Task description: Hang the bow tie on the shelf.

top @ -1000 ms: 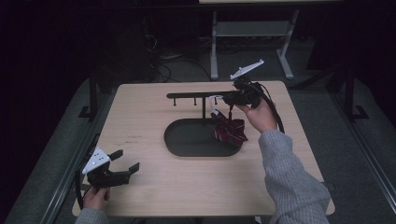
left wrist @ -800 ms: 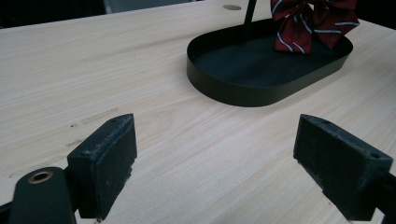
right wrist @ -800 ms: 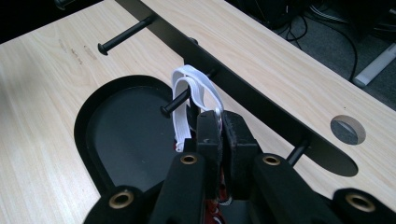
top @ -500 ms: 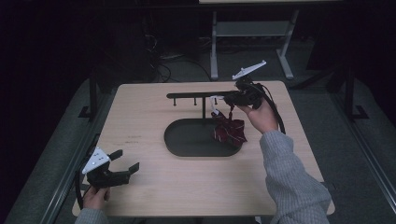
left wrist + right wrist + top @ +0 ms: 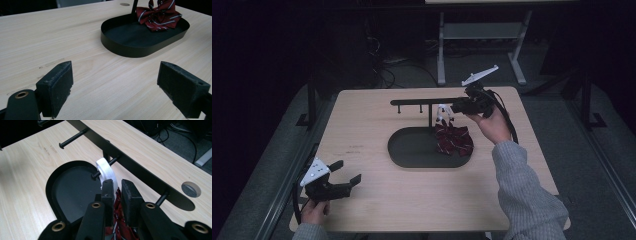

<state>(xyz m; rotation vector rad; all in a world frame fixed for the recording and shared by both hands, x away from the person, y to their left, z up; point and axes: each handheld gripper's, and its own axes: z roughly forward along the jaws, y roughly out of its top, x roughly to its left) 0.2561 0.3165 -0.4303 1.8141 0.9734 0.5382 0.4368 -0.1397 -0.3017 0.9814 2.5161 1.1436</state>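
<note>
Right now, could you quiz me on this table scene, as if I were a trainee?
1. True or false: the left hand-held gripper holds the bow tie.
2. What does the white strap loop over?
3. Where does the bow tie rest: A on the bare table, B in the black tray?
Key: 1 false, its jaws stand open and empty. 2 a peg of the black rack. 3 B.

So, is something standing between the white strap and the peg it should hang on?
Nothing visible does: the white strap already loops over the peg. The right gripper has just been opening its jaws, with the strap between them.
</note>
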